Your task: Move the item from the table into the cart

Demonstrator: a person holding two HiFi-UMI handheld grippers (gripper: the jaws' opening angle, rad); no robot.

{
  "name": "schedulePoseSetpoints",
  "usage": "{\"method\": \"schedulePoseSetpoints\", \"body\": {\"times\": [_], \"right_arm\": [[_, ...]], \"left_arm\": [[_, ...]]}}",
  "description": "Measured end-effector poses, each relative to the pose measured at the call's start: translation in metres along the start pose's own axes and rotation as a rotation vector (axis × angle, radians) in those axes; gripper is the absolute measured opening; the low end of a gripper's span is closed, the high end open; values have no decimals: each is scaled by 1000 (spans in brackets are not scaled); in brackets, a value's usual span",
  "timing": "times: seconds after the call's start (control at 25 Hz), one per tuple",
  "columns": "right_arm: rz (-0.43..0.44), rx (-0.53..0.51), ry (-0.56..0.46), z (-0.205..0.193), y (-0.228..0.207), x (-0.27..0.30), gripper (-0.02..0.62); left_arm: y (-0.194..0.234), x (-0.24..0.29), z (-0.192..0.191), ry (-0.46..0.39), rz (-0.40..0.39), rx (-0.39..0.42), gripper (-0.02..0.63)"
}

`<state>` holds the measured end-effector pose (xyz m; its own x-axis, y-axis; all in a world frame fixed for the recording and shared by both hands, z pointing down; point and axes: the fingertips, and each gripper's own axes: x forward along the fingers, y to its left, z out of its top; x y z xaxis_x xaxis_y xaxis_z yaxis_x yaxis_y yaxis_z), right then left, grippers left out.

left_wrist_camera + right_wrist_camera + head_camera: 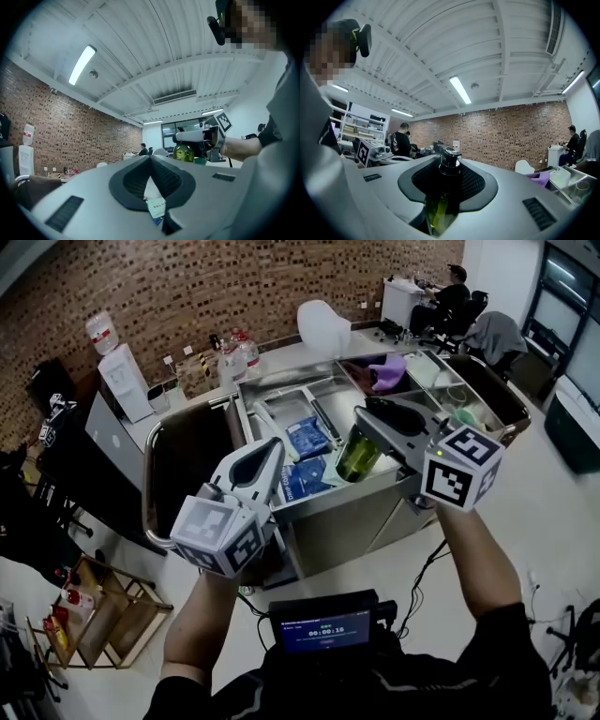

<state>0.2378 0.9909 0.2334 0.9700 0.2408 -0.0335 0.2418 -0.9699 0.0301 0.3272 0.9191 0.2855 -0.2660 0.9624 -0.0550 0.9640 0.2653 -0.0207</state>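
Blue packet (307, 439) in cart (347, 521) tray

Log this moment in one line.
left gripper: shut on packet | right gripper: shut on green bottle | both seen over cart in head view

Steel cart (319, 512), compartmented. Blue packet (307, 437) lies in the compartment between left tool (270, 454) and right tool (373, 418). Purple item (389, 371) lies in the compartment beyond right tool. Tabletop (286, 357) behind the cart carries bottles (234, 357).
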Motion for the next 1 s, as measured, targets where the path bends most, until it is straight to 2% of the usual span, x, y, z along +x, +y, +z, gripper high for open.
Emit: {"method": "schedulePoseSetpoints", "body": {"times": [0.16, 0.48, 0.64, 0.84, 1.0], "right_arm": [[-54, 33, -4, 6, -46, 5, 103], [-110, 0, 29, 22, -162, -9, 103], [-118, -18, 38, 27, -212, -15, 103], [-152, -35, 76, 4, -271, -8, 103], [-178, 4, 102, -33, -317, 0, 103]], "left_arm": [[9, 34, 1, 8, -34, 10, 3], [-14, 135, 16, 28, -84, -11, 3], [-21, 185, 24, 47, -94, 13, 3], [-19, 236, 5, 95, -96, 0, 3], [-7, 268, -18, 120, -74, -30, 3]]}}
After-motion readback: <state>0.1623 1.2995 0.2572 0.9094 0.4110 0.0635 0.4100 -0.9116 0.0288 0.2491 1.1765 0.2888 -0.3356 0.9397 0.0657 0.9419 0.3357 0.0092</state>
